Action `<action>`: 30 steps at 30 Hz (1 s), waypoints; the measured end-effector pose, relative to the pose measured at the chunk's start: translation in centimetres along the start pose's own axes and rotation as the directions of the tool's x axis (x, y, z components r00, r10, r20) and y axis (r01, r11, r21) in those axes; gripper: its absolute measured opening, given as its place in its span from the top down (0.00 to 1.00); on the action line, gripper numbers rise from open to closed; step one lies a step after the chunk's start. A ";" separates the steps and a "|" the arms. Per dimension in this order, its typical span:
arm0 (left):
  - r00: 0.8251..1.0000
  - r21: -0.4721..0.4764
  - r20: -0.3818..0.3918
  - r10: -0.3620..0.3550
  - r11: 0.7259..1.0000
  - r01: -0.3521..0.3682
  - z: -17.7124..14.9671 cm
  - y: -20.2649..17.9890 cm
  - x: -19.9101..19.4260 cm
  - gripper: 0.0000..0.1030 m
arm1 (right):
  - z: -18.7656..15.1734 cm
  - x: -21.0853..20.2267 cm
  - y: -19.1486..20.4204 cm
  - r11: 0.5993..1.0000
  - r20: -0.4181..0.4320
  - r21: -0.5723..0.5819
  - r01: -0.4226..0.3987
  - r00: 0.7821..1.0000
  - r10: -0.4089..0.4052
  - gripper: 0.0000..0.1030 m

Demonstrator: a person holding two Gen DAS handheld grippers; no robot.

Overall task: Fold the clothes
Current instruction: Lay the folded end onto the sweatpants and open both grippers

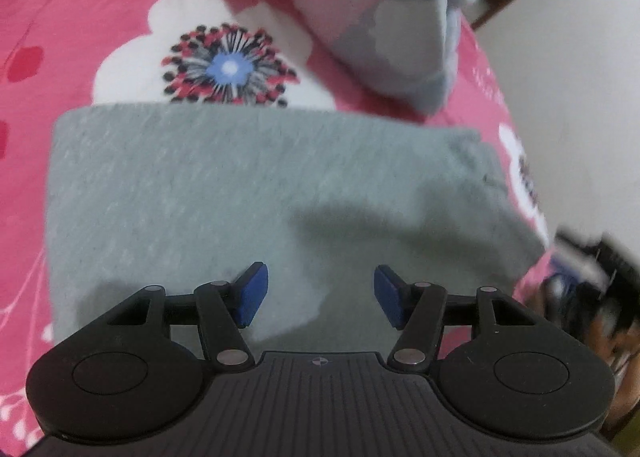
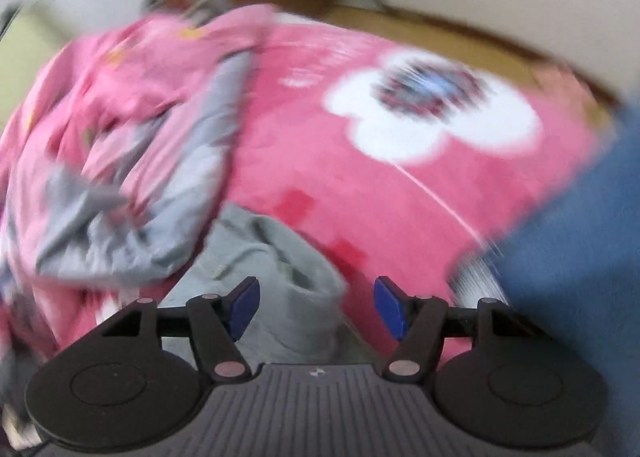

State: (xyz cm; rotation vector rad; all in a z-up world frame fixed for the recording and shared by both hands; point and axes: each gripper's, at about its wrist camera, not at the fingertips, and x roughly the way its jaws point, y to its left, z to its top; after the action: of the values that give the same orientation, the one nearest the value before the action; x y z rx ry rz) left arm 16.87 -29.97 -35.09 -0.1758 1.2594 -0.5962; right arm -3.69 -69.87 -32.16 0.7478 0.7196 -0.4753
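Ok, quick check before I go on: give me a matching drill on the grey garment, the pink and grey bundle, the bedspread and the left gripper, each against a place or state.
Things:
1. grey garment
2. pink and grey bundle
3. bedspread
4. left gripper

Places or states:
A. pink with white flower print, lying under everything
B. open, nothing between its blue pads
C. folded into a flat rectangle, right ahead of the left gripper
D. lying beyond the grey garment, toward the bed's far edge

Pairs: 1-C, 2-D, 3-A, 4-B
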 end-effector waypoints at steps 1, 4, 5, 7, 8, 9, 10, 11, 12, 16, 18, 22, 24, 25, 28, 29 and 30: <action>1.000 0.023 -0.004 0.014 1.000 -0.013 -0.4 0.0 0.0 0.43 | 0.4 0.7 1.4 0.996 -0.006 -0.087 0.006 1.000 -0.007 0.36; 0.998 0.086 -0.014 0.055 0.995 -0.054 -1.6 -0.1 0.0 0.43 | 1.4 3.3 5.0 0.947 -0.039 -0.322 0.018 0.999 -0.033 0.38; 0.998 0.105 -0.018 0.068 0.992 -0.066 -1.9 0.0 0.2 0.43 | 1.4 4.4 5.7 0.921 -0.067 -0.389 0.021 0.996 -0.052 0.40; 0.996 0.137 -0.027 0.086 0.987 -0.082 -2.5 0.2 0.5 0.43 | 1.0 6.3 6.3 0.870 -0.128 -0.493 0.021 0.987 -0.096 0.67; 0.995 0.148 -0.031 0.091 0.985 -0.085 -2.8 0.4 0.6 0.43 | 0.9 6.5 6.6 0.851 -0.155 -0.525 0.001 0.983 -0.097 0.80; 0.995 0.152 -0.033 0.092 0.985 -0.085 -3.0 0.6 0.6 0.43 | 0.8 6.7 6.8 0.831 -0.182 -0.556 -0.019 0.978 -0.099 0.92; 0.995 0.156 -0.036 0.092 0.984 -0.085 -3.1 0.7 0.6 0.43 | 0.7 6.5 7.0 0.815 -0.195 -0.579 -0.036 0.976 -0.095 0.94; 0.996 0.161 -0.036 0.087 0.984 -0.080 -3.2 0.9 0.5 0.43 | 0.7 5.5 7.1 0.806 -0.190 -0.590 -0.047 0.978 -0.082 0.95; 0.996 0.166 -0.040 0.081 0.984 -0.073 -3.2 1.0 0.4 0.43 | 0.7 4.6 7.1 0.797 -0.184 -0.602 -0.057 0.981 -0.068 0.95; 0.997 0.177 -0.062 0.054 0.983 -0.042 -3.3 1.4 -0.1 0.43 | 0.1 3.9 5.7 0.796 -0.199 -0.604 -0.031 0.973 -0.113 0.95; 0.996 0.176 -0.082 0.040 0.984 -0.025 -3.2 1.7 0.1 0.43 | 0.1 4.5 4.7 0.828 -0.227 -0.560 -0.023 0.966 -0.126 0.93; 0.994 0.183 -0.100 0.033 0.983 -0.014 -3.1 1.9 0.4 0.43 | 1.5 4.9 5.3 0.851 -0.242 -0.522 -0.049 0.966 -0.093 0.77; 0.994 0.182 -0.100 0.031 0.983 -0.013 -3.0 1.9 0.5 0.43 | 1.4 5.8 5.7 0.840 -0.264 -0.539 -0.061 0.959 -0.100 0.52; 0.994 0.181 -0.100 0.030 0.983 -0.012 -3.0 1.9 0.6 0.43 | 1.2 6.2 5.8 0.831 -0.291 -0.550 -0.083 0.952 -0.098 0.53; 0.994 0.185 -0.102 0.025 0.983 -0.006 -3.0 2.0 0.5 0.43 | 0.7 6.5 6.3 0.787 -0.353 -0.599 -0.145 0.931 -0.097 0.90; 0.994 0.185 -0.103 0.022 0.983 -0.002 -3.0 2.0 0.4 0.43 | 0.8 5.5 6.7 0.767 -0.352 -0.619 -0.172 0.933 -0.075 0.92; 0.994 0.186 -0.105 0.018 0.983 0.002 -3.0 2.1 0.2 0.43 | 0.8 4.7 6.8 0.750 -0.347 -0.636 -0.184 0.936 -0.065 0.92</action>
State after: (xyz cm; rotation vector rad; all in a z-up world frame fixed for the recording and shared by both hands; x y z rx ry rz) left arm 14.74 -27.76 -37.15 0.0169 1.2986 -0.7206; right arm 4.04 -66.69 -32.19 0.1672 1.1163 0.0063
